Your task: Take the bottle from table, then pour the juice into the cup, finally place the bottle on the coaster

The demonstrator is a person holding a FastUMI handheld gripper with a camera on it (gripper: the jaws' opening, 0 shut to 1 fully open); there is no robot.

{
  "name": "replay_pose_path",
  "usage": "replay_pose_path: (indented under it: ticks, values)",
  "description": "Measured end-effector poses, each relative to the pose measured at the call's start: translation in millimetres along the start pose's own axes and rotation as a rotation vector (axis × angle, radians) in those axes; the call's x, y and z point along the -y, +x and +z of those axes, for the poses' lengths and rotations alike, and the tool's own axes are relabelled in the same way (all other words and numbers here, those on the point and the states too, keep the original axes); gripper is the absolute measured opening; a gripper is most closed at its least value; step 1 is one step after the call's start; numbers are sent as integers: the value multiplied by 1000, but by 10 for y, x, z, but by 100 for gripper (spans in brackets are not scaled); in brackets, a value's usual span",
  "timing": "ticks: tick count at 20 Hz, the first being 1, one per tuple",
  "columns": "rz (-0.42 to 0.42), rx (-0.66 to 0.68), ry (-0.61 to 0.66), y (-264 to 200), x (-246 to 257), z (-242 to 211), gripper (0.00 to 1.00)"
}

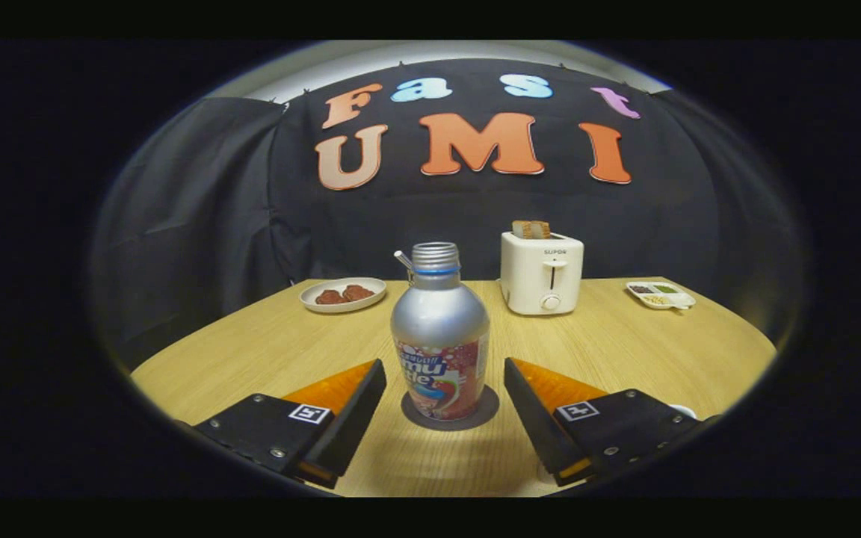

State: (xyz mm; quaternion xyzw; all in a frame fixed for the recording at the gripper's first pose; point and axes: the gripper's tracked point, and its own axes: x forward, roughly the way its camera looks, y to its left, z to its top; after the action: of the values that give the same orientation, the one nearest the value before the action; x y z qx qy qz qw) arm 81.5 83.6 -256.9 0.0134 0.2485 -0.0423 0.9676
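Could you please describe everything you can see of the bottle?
The bottle looks like silver metal, with a rounded shoulder, a narrow threaded neck ringed by a blue band, and a colourful printed label around its lower half. Its mouth appears open, with no cap on. It stands upright on a dark round coaster on the wooden table. The open gripper has one finger on each side of it, neither touching. The only visible contact is the coaster beneath it.

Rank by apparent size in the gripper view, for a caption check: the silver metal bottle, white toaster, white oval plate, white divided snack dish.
1. Silver metal bottle, though nearest the open gripper, which inflates it.
2. White toaster.
3. White oval plate.
4. White divided snack dish.
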Motion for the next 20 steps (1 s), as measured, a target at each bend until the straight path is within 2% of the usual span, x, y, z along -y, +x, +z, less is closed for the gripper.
replay_pose_path:
  ticks: [11,20]
  values:
    - [58,283,20,-1295,295,943,95]
    - [78,385,18,-1794,502,1227,96]
